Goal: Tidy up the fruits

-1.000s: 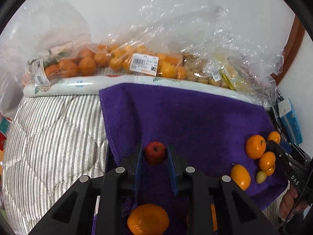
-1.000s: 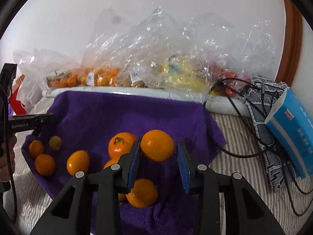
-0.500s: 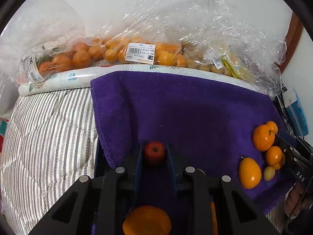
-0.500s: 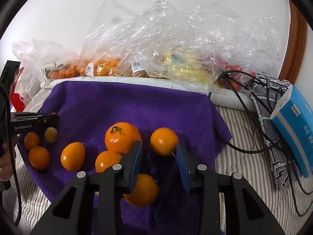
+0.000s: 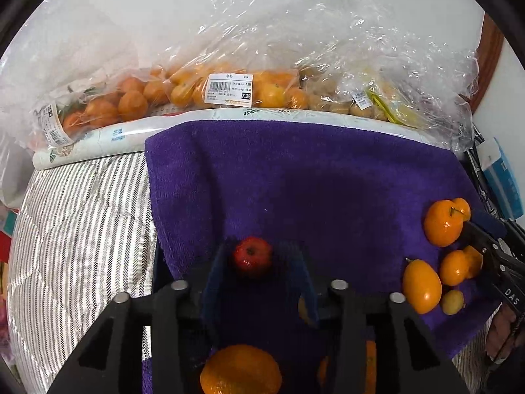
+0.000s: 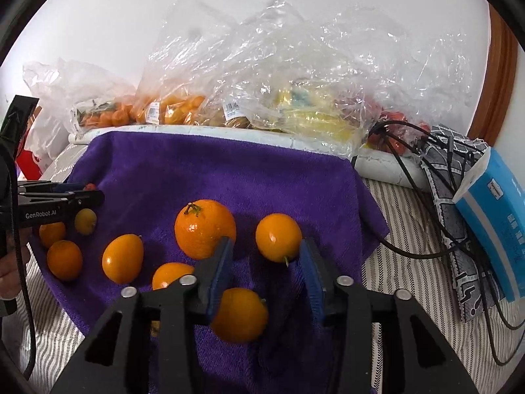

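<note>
Purple terry towel (image 5: 328,177) lies over the striped bedspread (image 5: 82,216), and on it I see my left gripper (image 5: 259,259) with its blue-padded fingers spread, the small red apple-shaped fruit (image 5: 252,256) resting loose between them, touching neither pad as far as I can tell. My right gripper (image 6: 265,262) is also parted, with a small round orange fruit (image 6: 278,237) lying free on the towel between its fingers, just beside a larger stemmed mandarin (image 6: 204,228).

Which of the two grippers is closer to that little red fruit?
Left. The left gripper has the red fruit between its fingers; the right gripper is across the purple towel among oranges.
</note>
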